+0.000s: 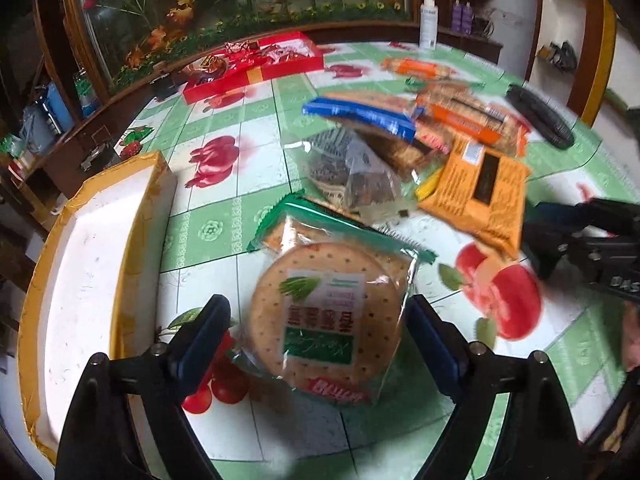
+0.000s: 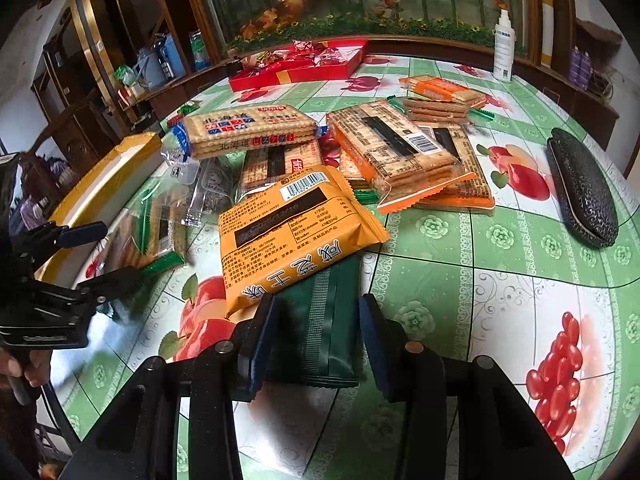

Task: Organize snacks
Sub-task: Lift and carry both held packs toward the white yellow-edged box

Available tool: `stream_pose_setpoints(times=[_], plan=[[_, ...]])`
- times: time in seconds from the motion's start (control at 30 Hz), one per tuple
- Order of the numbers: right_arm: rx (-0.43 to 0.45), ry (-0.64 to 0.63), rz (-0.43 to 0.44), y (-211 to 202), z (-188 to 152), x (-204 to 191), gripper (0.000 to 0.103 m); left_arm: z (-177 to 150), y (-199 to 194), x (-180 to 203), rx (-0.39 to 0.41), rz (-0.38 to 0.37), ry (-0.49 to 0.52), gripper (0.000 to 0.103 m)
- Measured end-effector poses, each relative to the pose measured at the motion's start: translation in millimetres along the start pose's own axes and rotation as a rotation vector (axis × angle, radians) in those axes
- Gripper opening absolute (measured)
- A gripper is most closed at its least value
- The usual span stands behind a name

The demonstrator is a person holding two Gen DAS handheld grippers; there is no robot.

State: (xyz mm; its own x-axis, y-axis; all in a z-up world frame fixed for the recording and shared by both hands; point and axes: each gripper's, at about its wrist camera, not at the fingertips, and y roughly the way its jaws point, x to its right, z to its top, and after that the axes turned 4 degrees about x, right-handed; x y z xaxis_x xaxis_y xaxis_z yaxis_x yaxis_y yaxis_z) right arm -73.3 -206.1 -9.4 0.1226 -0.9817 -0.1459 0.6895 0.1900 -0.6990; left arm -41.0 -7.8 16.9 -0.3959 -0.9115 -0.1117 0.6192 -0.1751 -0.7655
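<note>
one big table [image 1: 224, 216] under a green fruit-print cloth carries all we see. at nine o'clock in our left wrist view sits the white box [image 1: 92, 264] with yellow taped rims; it shows at nine in the right view too. at eleven o'clock, far back, lies a red tray [image 1: 256, 68] of wrapped sweets. from one to two o'clock spreads the heap of snack packs [image 1: 420, 120], cracker sleeves in orange, blue and clear wrap lying over one another. a dark patterned case [image 2: 584, 188] rests at three o'clock in the right view, apart from the heap. the orange packet [image 2: 292, 236] lies at the centre there, its near edge over the dark green packet [image 2: 320, 320]. our right gripper [image 2: 316, 340] is clamped on that green packet at six o'clock. our left gripper [image 1: 316, 336] stands spread apart at six, the round cracker pack [image 1: 328, 312] lying between the jaws; we cannot tell whether the pads touch it.
</note>
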Motion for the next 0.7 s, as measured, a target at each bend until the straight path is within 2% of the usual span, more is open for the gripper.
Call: stream_pose_setpoints(times=[0.07, 0.1, 0.2, 0.27, 0.33, 0.43, 0.5, 0.57, 0.63, 0.7], plan=[[-0.009, -0.014, -0.009, -2, -1, -2, 0.044, -3, 2, 2, -0.001, 0.007, -0.013, 0.078], [-0.013, -0.029, -0.013, -4, -2, -3, 0.039, -5, 0, 4, 0.008, 0.025, -0.007, 0.075], [-0.016, -0.059, -0.029, -12, -7, -6, 0.034, -12, -7, 6, 0.026, 0.025, -0.028, 0.074], [-0.023, -0.053, -0.021, -17, -10, -3, 0.025, -15, -12, 10, 0.036, 0.014, -0.035, 0.074], [-0.032, -0.054, -0.016, -22, -13, -2, 0.011, -17, -15, 15, 0.040, 0.008, -0.030, 0.074], [-0.073, -0.067, 0.012, -25, -17, -4, 0.011, -16, -17, 23, 0.027, -0.019, -0.016, 0.074], [-0.063, -0.057, 0.009, -28, -17, -5, 0.011, -16, -15, 27, 0.027, -0.011, -0.010, 0.074], [-0.066, -0.033, 0.032, -28, -16, -6, 0.019, -16, -15, 28, 0.028, 0.001, -0.008, 0.074], [-0.067, -0.012, 0.044, -25, -13, -9, 0.060, -16, -14, 26, 0.029, 0.001, -0.017, 0.074], [-0.046, -0.018, 0.029, -23, -9, -18, 0.068, -17, -14, 24, 0.032, -0.001, -0.024, 0.074]])
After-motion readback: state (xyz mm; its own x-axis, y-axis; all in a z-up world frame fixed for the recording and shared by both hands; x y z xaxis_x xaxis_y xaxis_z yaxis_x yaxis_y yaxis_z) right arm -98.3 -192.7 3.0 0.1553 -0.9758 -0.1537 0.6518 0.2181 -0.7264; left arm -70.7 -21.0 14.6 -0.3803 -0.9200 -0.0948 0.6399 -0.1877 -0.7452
